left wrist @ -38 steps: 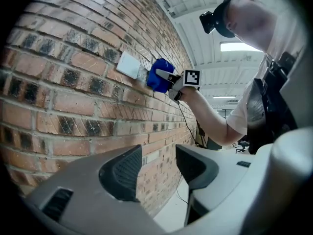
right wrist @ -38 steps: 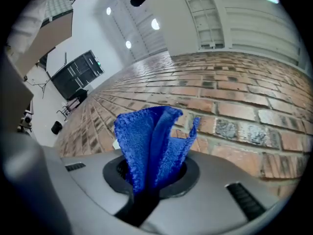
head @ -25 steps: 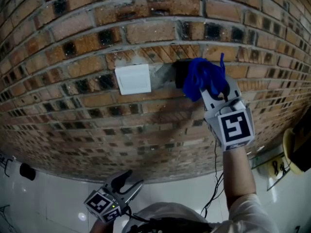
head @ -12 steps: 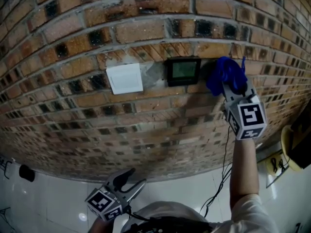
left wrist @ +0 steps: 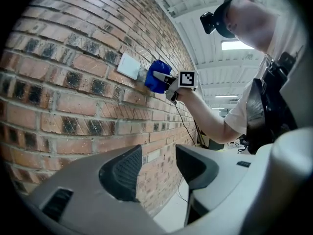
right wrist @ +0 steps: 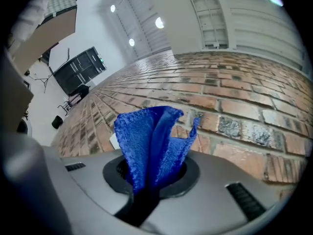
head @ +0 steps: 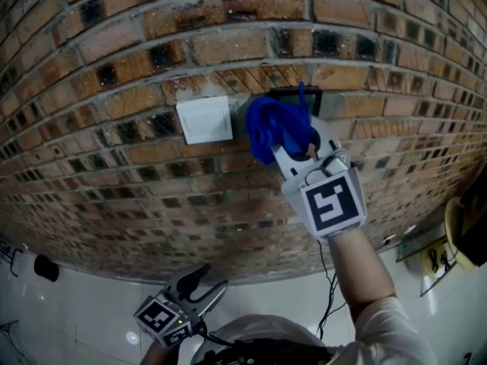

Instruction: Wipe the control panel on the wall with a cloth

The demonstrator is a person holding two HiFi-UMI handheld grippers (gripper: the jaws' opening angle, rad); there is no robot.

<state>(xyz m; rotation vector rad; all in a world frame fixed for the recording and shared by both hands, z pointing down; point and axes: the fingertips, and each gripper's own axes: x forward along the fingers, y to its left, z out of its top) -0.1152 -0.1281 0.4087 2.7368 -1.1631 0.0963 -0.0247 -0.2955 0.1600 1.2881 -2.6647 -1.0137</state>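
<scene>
The dark control panel (head: 306, 93) is set in the brick wall; only its upper right edge shows past the blue cloth (head: 275, 126). My right gripper (head: 303, 149) is shut on that cloth and holds it against the panel's left part. In the right gripper view the cloth (right wrist: 151, 138) stands bunched up out of the closed jaws, close to the bricks. My left gripper (head: 199, 283) hangs low near the person's body, open and holding nothing. From the left gripper view (left wrist: 159, 166) I see the cloth (left wrist: 156, 77) on the wall far ahead.
A white switch plate (head: 204, 120) sits just left of the panel. A thin black cable (head: 329, 280) hangs down the wall below the right arm. A yellow object (head: 456, 234) is at the far right, a small black object (head: 46, 267) low at left.
My right gripper swept the cloth from the panel out to its right, baring the screen, and has now come back left across it. The left gripper stayed put.
</scene>
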